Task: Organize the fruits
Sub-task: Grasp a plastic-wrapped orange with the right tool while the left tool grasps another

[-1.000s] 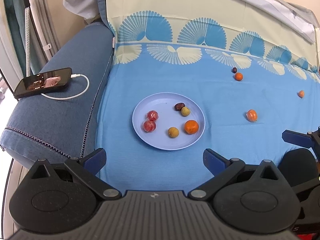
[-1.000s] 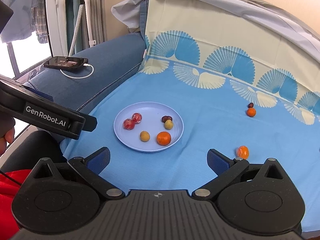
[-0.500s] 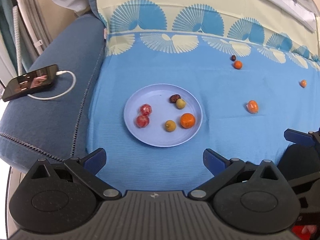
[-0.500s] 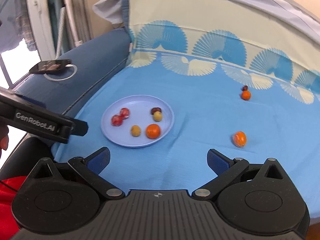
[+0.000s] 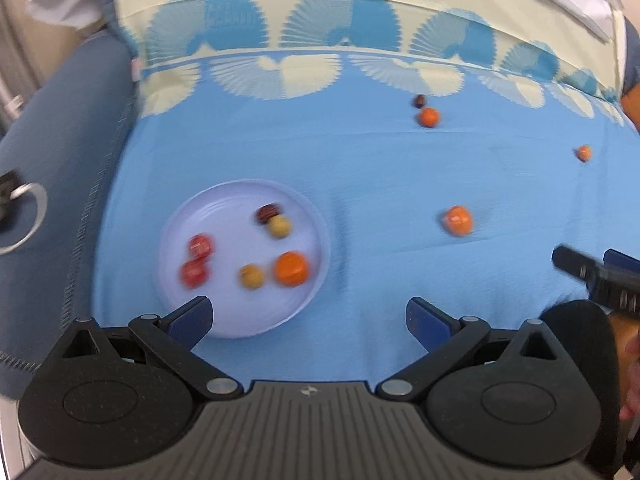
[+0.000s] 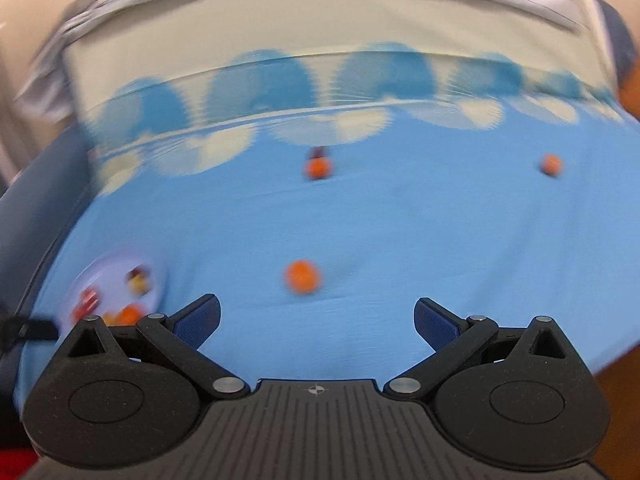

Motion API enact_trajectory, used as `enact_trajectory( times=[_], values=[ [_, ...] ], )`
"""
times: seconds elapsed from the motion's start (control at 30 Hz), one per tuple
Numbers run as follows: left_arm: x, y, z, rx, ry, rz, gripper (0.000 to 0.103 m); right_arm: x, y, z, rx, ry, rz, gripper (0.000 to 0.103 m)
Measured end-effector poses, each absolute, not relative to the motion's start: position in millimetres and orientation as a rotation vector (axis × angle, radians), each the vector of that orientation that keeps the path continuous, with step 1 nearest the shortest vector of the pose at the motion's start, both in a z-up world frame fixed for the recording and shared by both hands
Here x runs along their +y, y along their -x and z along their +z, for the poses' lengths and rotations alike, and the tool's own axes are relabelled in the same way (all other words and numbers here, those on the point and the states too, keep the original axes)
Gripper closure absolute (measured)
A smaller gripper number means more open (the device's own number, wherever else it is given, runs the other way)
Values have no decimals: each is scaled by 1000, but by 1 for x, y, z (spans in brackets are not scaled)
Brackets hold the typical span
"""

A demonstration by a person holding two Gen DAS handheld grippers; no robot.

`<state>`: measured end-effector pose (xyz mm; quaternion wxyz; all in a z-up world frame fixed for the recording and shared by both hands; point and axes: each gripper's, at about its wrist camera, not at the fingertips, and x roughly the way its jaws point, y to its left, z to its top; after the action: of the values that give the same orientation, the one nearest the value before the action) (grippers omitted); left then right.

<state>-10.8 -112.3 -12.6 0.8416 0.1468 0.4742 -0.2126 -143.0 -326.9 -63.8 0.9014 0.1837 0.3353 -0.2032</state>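
Six fruits [image 5: 291, 268] on plate [image 5: 224, 200]; both hand-held grippers gaping, empty.

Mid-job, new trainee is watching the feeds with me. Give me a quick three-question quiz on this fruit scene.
1. True or false: the left gripper grips a fruit.
2. How many fruits lie on the round pale blue plate?
3. Nearest in front of the open right gripper lies: A) the loose orange fruit, B) a phone, C) a banana.

Key: 1 false, open and empty; 2 six; 3 A.
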Motion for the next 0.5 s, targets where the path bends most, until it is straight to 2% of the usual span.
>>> enact_trajectory(
  times=[0.27,0.5],
  values=[
    [-210,-3,-46,976,-335,-529,0,-458,142,-82,595,-472,-729,1],
    [-290,-25,-96,968,-389,-589,0,-575,117,-116,510,-470,-884,1]
  ],
)
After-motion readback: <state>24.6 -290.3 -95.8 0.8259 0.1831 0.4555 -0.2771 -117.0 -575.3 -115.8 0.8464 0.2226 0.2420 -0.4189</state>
